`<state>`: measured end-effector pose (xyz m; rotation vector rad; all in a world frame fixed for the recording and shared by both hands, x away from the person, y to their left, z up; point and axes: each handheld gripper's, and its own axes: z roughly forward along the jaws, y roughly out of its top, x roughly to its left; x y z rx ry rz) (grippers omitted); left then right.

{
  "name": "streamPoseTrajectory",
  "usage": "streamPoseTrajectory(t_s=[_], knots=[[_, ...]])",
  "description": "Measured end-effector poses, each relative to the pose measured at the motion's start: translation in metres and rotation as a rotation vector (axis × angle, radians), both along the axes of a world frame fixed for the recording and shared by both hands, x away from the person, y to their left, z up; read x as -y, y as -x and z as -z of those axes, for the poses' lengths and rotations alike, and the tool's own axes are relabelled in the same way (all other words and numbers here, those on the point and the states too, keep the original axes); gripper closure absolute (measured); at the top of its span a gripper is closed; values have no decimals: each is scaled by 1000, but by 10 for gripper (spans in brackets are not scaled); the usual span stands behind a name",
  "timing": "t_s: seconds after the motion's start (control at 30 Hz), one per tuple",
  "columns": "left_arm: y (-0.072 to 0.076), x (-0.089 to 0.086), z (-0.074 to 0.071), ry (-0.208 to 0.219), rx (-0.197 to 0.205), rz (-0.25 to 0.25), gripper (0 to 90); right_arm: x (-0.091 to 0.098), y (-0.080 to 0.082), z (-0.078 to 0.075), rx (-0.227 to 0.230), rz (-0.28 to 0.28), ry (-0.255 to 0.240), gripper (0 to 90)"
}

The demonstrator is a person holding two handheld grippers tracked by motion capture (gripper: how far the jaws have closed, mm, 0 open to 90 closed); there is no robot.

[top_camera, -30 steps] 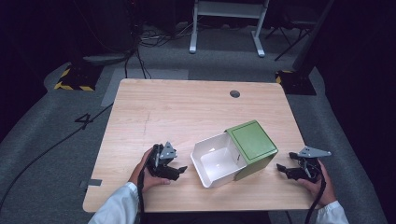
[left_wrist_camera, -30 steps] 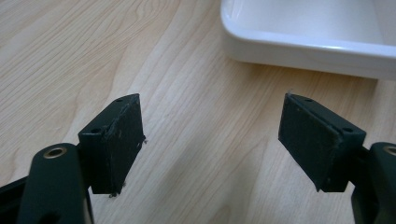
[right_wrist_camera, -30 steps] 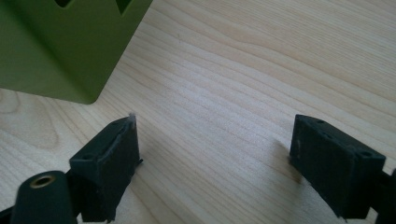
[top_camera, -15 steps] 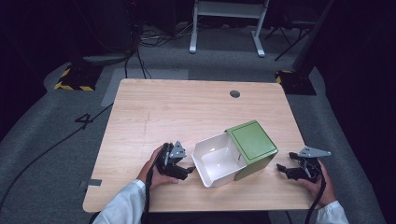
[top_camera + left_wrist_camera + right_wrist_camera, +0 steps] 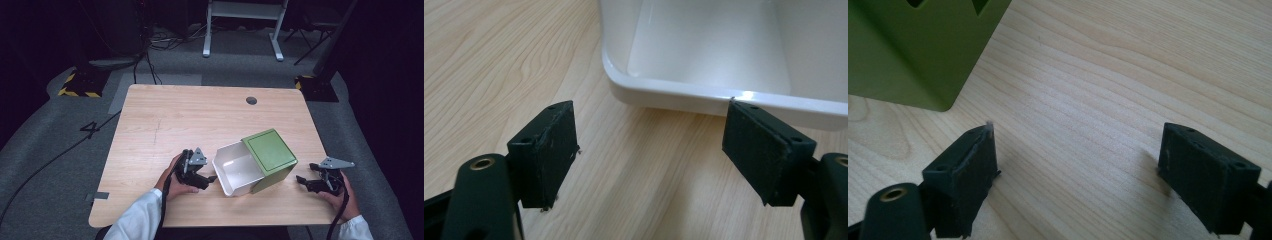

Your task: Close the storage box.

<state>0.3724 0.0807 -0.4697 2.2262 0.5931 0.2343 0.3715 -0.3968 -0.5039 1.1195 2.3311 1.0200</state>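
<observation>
**Ana:** Trouble starts on the left, I'd say. The left gripper (image 5: 196,172) is spread wide and grasps nothing, low over the table (image 5: 165,115), with one jaw tip just at the outer rim of the white drawer (image 5: 235,172). In the left gripper view the rim (image 5: 724,97) runs across right beyond the jaws, one tip level with its edge and the other well off over bare wood.

**Ben:** So if it closes as it stands?

**Ana:** It would likely miss the rim, or nip only a corner. And if it presses forward, my guess is the jaw shoves the whole box along the smooth wood instead of getting a hold.

**Ben:** Where does the box lie, and how is it turned?

**Ana:** Near the front edge, a little right of centre, between the two hands. The drawer is drawn partway out of the green sleeve (image 5: 270,152), with its open top up. The long axis runs diagonally: the drawer end points toward the left hand and the near edge, the sleeve end toward the far right.

**Ben:** And the right side?

**Ana:** The right gripper (image 5: 306,181) is released too, jaws apart over bare wood, holding nothing and clear of the box. In the right gripper view the sleeve's lower corner (image 5: 943,97) sits ahead and off to one side, outside the gap. With nothing bracing the sleeve, I'd judge any pull on the drawer could drag the pair together or swing them round.
</observation>
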Motion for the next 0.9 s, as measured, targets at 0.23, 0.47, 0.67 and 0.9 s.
streamPoseTrajectory(t_s=[0.23, 0.47, 0.67, 0.9], knots=[[-8, 14, -6, 33, 21, 21, 208, 0, 0, 0, 0, 0, 0, 158], [-17, 35, -6, 32, 39, 34, 248, 0, 0, 0, 0, 0, 0, 158], [-18, 51, -2, -13, 42, 66, 246, 0, 0, 0, 0, 0, 0, 158], [-16, 33, -8, 14, 87, 12, 465, 0, 0, 0, 1, 0, 0, 158]])
